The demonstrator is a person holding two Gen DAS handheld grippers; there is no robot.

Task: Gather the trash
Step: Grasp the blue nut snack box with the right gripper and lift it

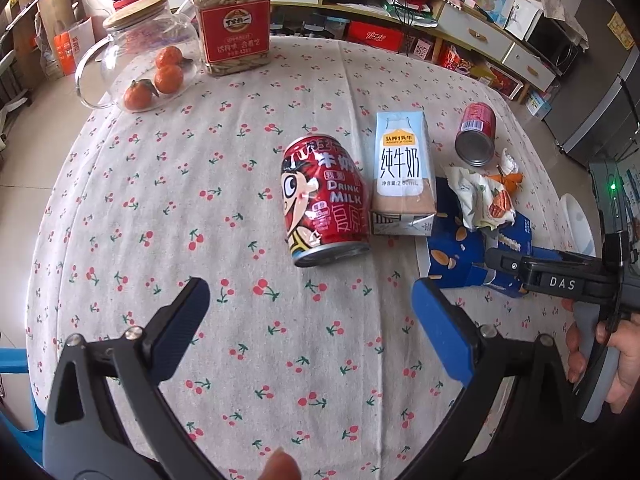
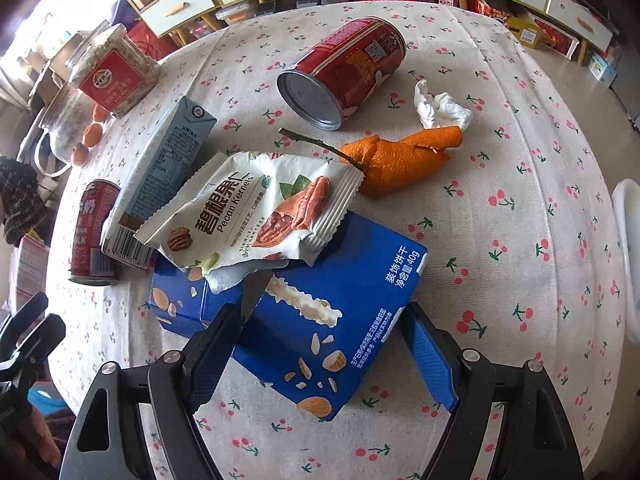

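Right gripper point(image 2: 320, 344) jaws wide astride blue biscuit box point(image 2: 340, 320), pads not pressing, pecan wrapper point(image 2: 256, 216) overlapping box's far end, milk carton point(image 2: 160, 176) alongside, orange peel point(image 2: 400, 160), tissue point(image 2: 440, 108), red can point(image 2: 344, 68) beyond, left gripper point(image 1: 308, 316) wide, empty, near milk drink can point(image 1: 326, 204) mid-tablecloth point(image 1: 160, 200), jars at far-left edge.

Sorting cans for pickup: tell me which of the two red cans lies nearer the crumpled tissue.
The plain red can with the QR code, lying beside the crumpled tissue. The cartoon "Drink Milk" can lies beyond the milk carton.
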